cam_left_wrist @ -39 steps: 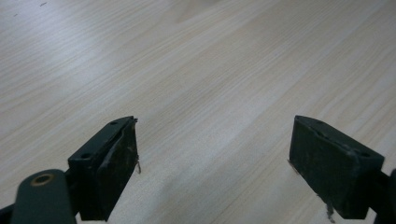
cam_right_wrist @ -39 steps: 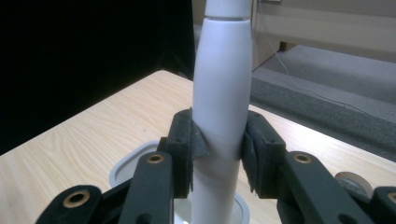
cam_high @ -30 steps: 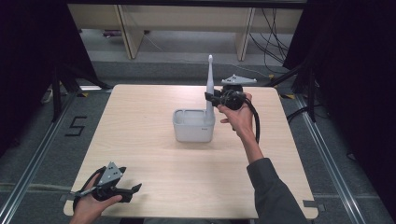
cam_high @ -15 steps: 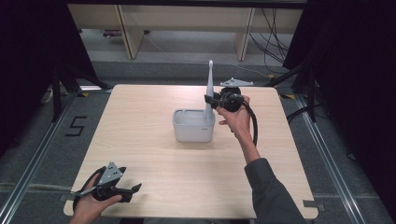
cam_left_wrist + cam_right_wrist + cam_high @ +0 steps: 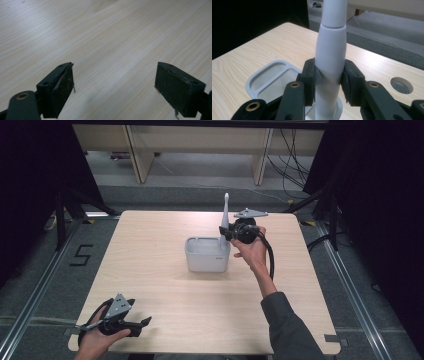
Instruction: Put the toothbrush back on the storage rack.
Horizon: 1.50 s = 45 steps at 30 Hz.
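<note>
A tall white tapered object, like an electric toothbrush handle (image 5: 224,222) (image 5: 330,57), stands upright at the right end of a grey holder box (image 5: 206,254) (image 5: 270,80) in the middle of the table. My right gripper (image 5: 224,234) (image 5: 329,80) is shut on its thick lower body, with both pads pressed against its sides. Its lower end reaches down into a round opening of the box. My left gripper (image 5: 146,322) (image 5: 113,87) lies low at the table's near left corner, jaws open and wide apart over bare wood, holding nothing.
The light wooden table (image 5: 150,235) has a round cable hole (image 5: 401,85) near its far edge. Behind the table stand shelf legs and cables on a grey floor (image 5: 200,170). Dark curtains close both sides.
</note>
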Each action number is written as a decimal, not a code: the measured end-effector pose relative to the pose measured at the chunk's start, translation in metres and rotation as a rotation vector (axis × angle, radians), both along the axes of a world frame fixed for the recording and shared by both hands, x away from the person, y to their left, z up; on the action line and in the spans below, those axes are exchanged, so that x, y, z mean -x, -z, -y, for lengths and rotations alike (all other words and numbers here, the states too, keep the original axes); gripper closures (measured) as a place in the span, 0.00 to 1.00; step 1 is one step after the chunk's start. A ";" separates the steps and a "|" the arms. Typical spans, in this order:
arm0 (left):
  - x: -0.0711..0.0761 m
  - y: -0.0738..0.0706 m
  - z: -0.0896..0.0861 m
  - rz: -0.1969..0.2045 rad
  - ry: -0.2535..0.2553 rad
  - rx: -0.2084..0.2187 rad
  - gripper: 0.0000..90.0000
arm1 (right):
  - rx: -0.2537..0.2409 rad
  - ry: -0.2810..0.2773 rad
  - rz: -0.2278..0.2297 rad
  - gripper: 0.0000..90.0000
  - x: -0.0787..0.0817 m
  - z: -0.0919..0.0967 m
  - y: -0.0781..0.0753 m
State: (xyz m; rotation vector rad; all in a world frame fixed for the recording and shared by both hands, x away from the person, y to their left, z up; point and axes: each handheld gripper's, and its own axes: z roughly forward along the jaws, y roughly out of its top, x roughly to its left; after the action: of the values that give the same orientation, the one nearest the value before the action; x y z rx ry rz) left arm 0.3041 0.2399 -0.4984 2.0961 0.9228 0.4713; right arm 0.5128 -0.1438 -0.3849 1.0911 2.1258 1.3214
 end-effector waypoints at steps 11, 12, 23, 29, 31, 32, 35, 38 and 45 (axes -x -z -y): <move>0.000 0.000 0.000 0.000 0.002 0.003 0.17 | 0.035 0.009 -0.020 0.74 0.000 -0.004 0.012; 0.000 0.001 0.001 -0.002 -0.002 0.012 0.17 | 0.048 0.004 -0.023 0.74 0.000 -0.003 0.012; 0.000 0.001 0.001 0.000 -0.004 0.011 0.17 | 0.065 -0.006 -0.030 0.74 -0.001 -0.002 0.020; 0.000 0.001 0.000 0.000 0.001 0.003 0.17 | 0.073 -0.008 -0.033 0.74 0.000 -0.003 0.024; 0.000 0.000 0.000 -0.002 0.000 0.001 0.17 | 0.072 0.002 -0.050 0.74 0.001 -0.003 0.025; 0.000 0.001 0.000 -0.003 0.002 0.003 0.17 | 0.075 0.000 -0.045 0.74 0.001 -0.003 0.026; 0.000 0.000 0.000 -0.003 0.001 0.002 0.17 | 0.067 0.007 -0.045 0.74 0.001 -0.003 0.028; 0.000 0.001 0.001 0.003 -0.004 0.012 0.17 | 0.078 0.001 -0.056 0.75 0.001 -0.003 0.029; 0.000 0.000 0.000 -0.004 0.001 0.000 0.17 | 0.059 -0.011 -0.028 0.70 0.002 -0.002 0.028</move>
State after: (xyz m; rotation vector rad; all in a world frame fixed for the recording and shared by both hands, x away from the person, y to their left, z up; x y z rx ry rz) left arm 0.3040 0.2396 -0.4987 2.0986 0.9235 0.4665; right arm 0.5108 -0.1420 -0.4128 1.0821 2.1798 1.2467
